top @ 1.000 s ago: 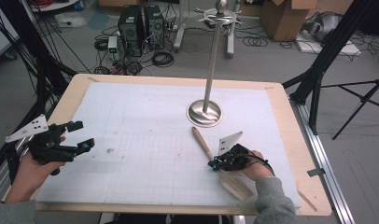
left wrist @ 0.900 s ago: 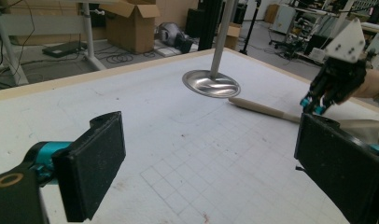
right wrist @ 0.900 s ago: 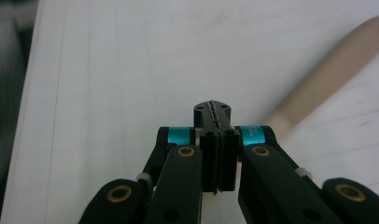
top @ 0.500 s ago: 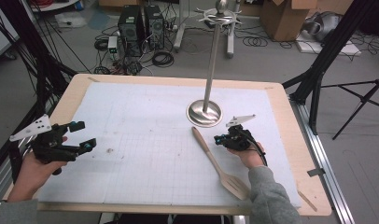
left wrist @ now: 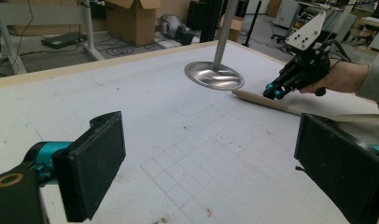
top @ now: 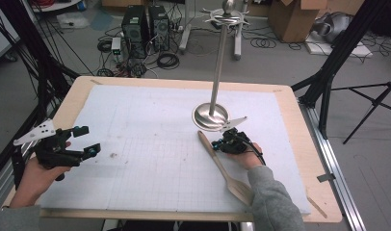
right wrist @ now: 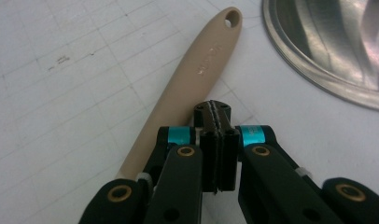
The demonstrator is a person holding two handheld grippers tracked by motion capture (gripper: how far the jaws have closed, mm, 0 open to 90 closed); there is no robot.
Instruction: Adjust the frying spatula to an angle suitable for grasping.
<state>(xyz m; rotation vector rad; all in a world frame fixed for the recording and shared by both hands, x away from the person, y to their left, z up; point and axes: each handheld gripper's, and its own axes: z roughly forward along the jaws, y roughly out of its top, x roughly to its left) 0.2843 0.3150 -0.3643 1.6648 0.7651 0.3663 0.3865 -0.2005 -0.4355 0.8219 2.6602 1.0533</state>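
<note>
While its blade hides behind the sleeve [top: 273,204], spatula [right wrist: 197,79] beside clenched right tool [right wrist: 214,112], left tool [left wrist: 215,172] released

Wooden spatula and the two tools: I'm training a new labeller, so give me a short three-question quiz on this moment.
1. True or false: the right tool is shut, with nothing between its jaws.
2. What lies just left of the right tool's tip in the right gripper view?
3. The left tool is: A) open, B) shut on the spatula.

Key: 1 true. 2 The wooden spatula handle, its hanging hole towards the metal stand base. 3 A.
</note>
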